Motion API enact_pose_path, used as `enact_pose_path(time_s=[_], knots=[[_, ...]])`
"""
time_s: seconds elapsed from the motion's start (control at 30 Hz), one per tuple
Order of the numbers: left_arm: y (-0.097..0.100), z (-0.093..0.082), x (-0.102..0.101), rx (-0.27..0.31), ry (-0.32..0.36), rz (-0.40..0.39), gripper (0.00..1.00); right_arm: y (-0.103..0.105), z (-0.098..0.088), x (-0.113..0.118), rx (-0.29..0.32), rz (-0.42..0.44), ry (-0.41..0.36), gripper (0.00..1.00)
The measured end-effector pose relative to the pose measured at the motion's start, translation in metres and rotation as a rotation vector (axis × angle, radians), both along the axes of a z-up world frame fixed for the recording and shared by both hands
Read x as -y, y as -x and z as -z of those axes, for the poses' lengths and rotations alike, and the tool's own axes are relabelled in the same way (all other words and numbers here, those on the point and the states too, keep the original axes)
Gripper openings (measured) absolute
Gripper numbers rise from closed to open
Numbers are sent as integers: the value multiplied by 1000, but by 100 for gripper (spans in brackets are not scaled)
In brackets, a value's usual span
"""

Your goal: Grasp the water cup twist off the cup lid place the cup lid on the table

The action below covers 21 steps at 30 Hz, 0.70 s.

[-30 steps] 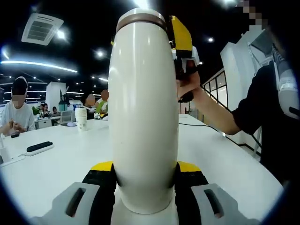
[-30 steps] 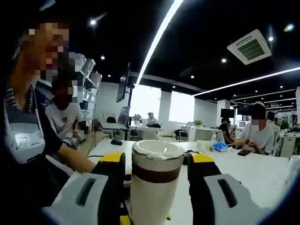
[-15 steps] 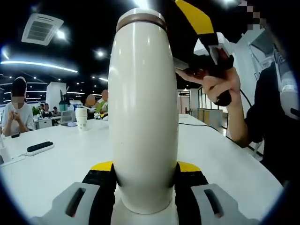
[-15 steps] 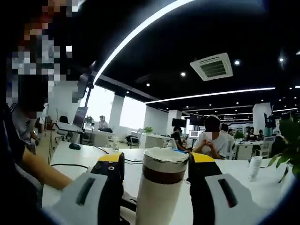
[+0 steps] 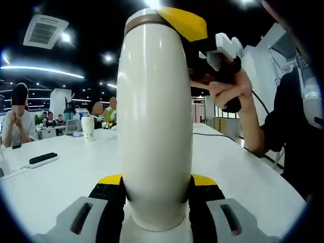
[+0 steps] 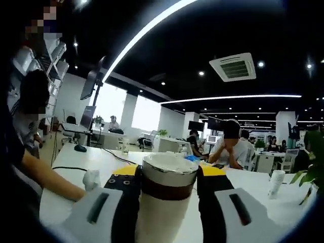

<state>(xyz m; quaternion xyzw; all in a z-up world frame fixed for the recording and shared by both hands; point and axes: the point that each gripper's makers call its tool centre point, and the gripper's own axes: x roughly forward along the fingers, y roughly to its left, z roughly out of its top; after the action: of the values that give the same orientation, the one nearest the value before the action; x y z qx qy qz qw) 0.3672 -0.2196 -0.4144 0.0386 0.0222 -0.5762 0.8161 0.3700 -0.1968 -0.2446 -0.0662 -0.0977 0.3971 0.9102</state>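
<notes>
While the left gripper [image 5: 154, 190] clamps the water cup [image 5: 154, 121], the right gripper [image 6: 167, 174] closes around the cup lid [image 6: 168, 174], so twisting and placing it on the table [image 5: 66, 174] remain.

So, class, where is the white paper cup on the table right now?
In the left gripper view, the paper cup stands on the far left of the white table, beyond the black remote.

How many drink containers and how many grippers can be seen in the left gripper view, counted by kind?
Water cup, cream, with lid on: 1
Paper cup on the white table: 1
Grippers: 2, left gripper on the water cup, right gripper near the lid
Total: 4
</notes>
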Motion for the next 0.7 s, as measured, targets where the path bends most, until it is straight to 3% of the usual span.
enact_pose_path(time_s=[0.37,0.7], knots=[[0,0,-1,0,0,1,50,3,3,-6,-32,-362,45,46],[2,0,-1,0,1,2,50,5,7,-8,-59,-581,47,46]])
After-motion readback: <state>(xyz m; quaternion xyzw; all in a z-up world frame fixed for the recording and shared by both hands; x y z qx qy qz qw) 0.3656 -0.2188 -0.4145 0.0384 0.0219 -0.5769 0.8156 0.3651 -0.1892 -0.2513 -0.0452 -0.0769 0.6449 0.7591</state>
